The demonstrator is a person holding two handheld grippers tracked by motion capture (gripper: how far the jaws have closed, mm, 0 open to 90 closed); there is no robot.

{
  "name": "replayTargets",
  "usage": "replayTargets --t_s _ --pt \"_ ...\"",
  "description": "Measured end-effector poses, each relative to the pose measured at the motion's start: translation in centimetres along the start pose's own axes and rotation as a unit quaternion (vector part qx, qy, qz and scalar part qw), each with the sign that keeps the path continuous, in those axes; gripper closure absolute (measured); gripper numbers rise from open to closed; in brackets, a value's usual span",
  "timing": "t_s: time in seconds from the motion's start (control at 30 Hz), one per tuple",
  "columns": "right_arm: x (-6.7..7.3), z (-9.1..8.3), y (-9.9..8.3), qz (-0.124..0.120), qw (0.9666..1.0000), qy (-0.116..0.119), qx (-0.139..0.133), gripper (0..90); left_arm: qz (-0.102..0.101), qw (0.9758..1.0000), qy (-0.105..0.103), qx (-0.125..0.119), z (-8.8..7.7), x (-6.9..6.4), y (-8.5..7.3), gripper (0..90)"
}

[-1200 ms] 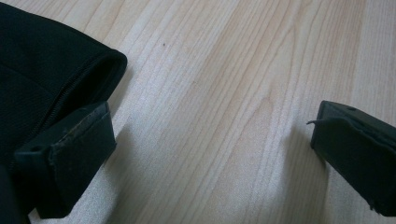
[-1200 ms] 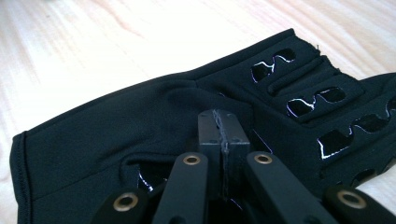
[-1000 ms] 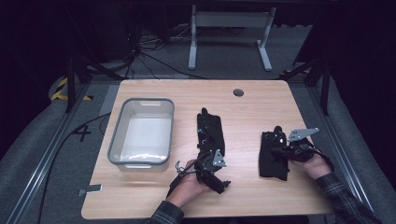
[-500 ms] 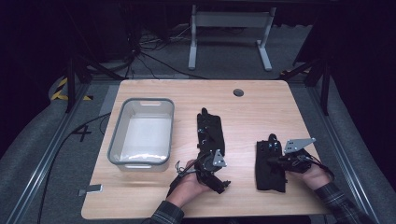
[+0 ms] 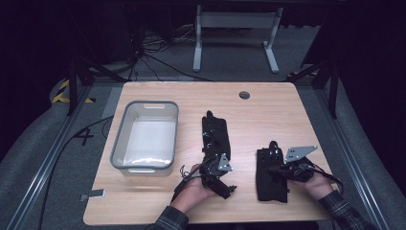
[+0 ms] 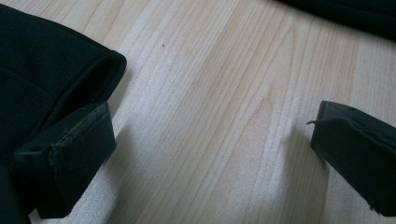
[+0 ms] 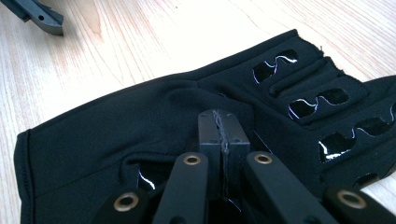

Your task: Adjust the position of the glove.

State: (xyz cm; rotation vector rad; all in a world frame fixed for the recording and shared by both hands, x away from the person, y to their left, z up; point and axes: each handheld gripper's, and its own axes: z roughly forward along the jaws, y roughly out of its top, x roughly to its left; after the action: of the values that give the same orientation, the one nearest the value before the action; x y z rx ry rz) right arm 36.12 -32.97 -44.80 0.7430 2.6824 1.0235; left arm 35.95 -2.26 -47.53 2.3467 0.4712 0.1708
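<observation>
Two black gloves lie on the wooden table [image 5: 287, 115]. One glove [image 5: 216, 134] lies lengthwise at the middle, its zipped cuff [image 6: 56, 88] touching the left jaw. My left gripper [image 5: 214, 165] rests at that glove's near end, open, with bare wood between its jaws [image 6: 210, 154]. The other glove [image 5: 270, 179], fingerless with cut-outs [image 7: 299, 107], lies flat at the front right. My right gripper [image 5: 280, 167] comes in from the right; its tips [image 7: 223, 133] are shut together and pinch the fabric at the glove's middle.
A grey plastic bin [image 5: 145, 136] with a white floor stands at the left of the table. A cable hole [image 5: 244, 95] sits near the far edge. A small grey clip [image 5: 93, 194] lies at the front left corner. One jaw of the left gripper [image 7: 39, 16] lies beyond the fingerless glove.
My right gripper has moved toward the near edge and slightly left, and the fingerless glove has slid along with it. The left hand and its glove have stayed put.
</observation>
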Motion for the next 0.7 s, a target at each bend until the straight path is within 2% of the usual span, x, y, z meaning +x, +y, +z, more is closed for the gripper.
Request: replayTargets --t_s 0.2,0.47,0.57,0.7 --pt "0.6 0.4 0.5 -0.012 0.9999 0.01 0.002 89.9 0.001 1.0 0.0 0.0 0.0 0.0 0.0 0.0" --pt "0.6 0.4 0.4 -0.022 0.9997 0.015 -0.002 89.0 0.001 1.0 0.0 0.0 0.0 0.0 0.0 0.1" --pt "0.4 0.0 0.4 -0.02 0.9996 0.014 -0.012 83.1 0.001 1.0 0.0 0.0 0.0 0.0 0.0 0.1" --pt "-0.2 -0.8 0.1 -0.012 0.9995 -0.004 -0.028 69.8 0.002 1.0 0.0 -0.001 0.0 0.0 0.0 0.1"
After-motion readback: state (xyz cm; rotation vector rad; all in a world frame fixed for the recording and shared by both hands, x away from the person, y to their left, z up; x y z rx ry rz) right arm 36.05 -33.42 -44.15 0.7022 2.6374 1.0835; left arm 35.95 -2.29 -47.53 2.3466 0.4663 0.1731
